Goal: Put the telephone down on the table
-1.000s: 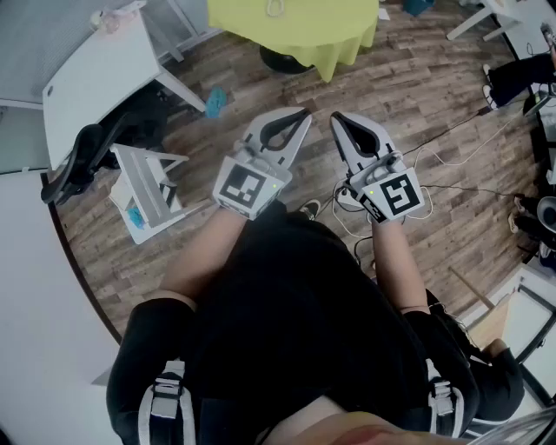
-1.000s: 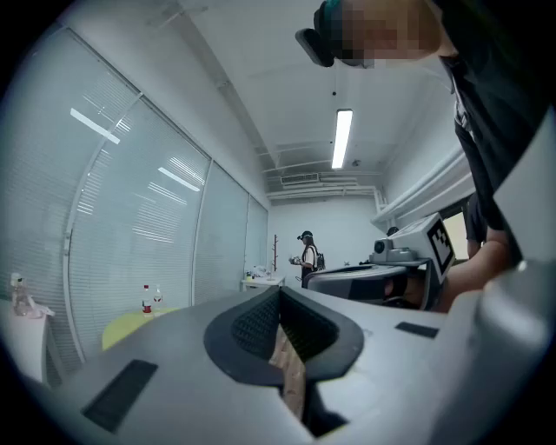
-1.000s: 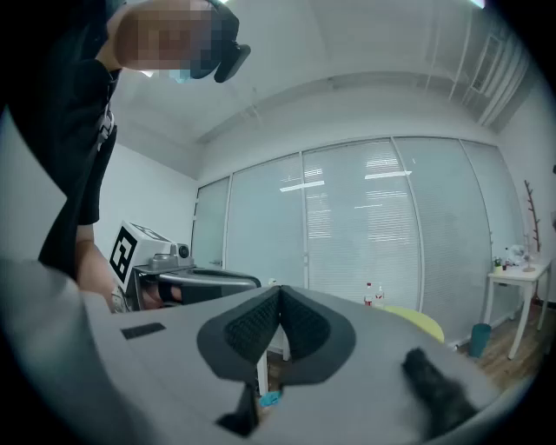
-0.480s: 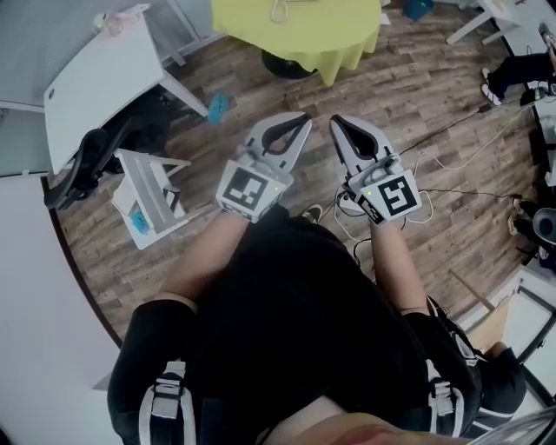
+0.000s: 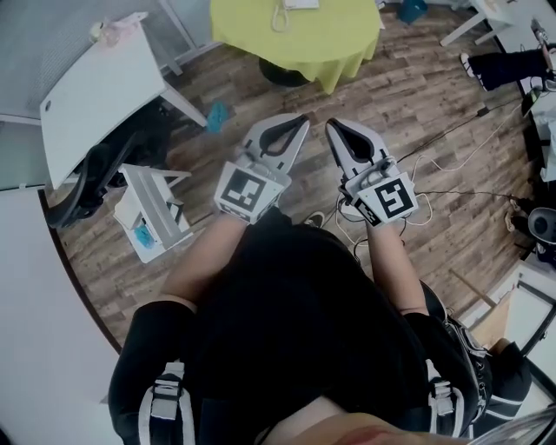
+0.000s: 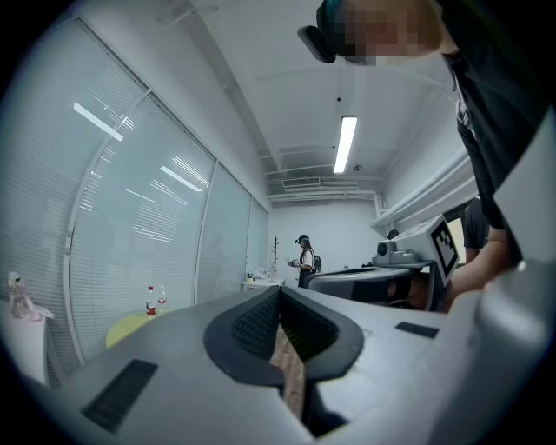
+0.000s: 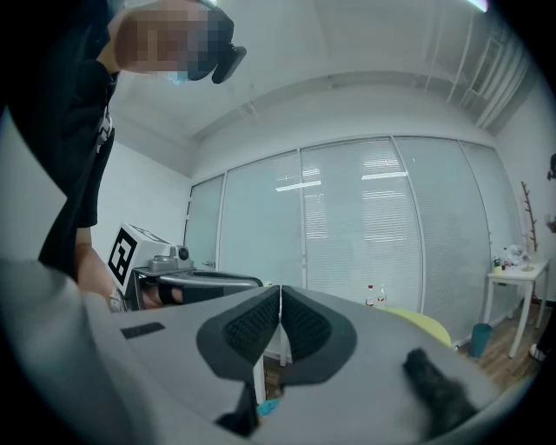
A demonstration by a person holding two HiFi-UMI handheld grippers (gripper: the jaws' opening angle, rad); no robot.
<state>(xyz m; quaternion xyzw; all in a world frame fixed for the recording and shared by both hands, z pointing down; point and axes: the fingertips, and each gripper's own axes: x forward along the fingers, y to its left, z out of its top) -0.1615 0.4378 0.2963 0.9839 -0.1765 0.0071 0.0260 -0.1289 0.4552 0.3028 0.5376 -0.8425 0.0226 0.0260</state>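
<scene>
A round table with a yellow-green cloth (image 5: 326, 35) stands at the top of the head view, some way ahead of me. On it, at the frame's edge, lies a white telephone (image 5: 300, 4) with a looped cord (image 5: 278, 17). I hold both grippers side by side before my body, above the wooden floor. My left gripper (image 5: 303, 120) is shut with nothing in it, its toothed pads meeting at the tip (image 6: 280, 291). My right gripper (image 5: 330, 125) is shut and empty too (image 7: 281, 288). Both point toward the yellow table.
A white table (image 5: 95, 87), a black office chair (image 5: 82, 178) and a white step stool (image 5: 152, 209) stand at the left. Cables (image 5: 439, 178) trail over the floor at the right. A person's legs (image 5: 512, 65) show at the top right, and another person (image 6: 305, 261) stands far off.
Both grippers stay shut and side by side. The head view has shifted a little, so more of the yellow table and the white telephone on it shows.
</scene>
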